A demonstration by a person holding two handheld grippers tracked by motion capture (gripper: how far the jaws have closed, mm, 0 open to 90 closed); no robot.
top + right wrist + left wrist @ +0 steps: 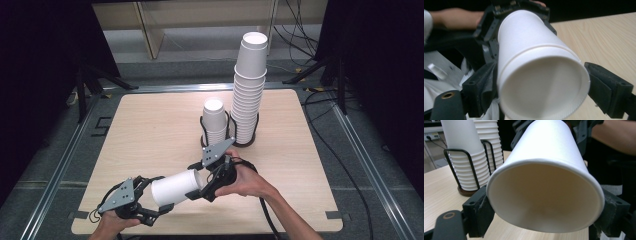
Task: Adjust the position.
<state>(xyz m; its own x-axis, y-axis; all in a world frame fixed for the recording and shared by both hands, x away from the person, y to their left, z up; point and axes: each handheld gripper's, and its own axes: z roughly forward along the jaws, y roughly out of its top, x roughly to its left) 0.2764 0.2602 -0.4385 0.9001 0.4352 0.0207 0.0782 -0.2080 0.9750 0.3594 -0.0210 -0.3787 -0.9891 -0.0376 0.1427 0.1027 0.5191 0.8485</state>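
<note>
A cup (176, 187) is held level between the left tool (141, 204), clenched at its rim, and the right tool (206, 186), clenched at its base. A handover is judged underway; one tool must release.

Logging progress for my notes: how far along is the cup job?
Done: a tall stack and a short stack stand on the table. In hand: one white cup, sideways, held by the left gripper at its mouth and the right gripper at its base. Left: probably placing it on a stack.
</note>
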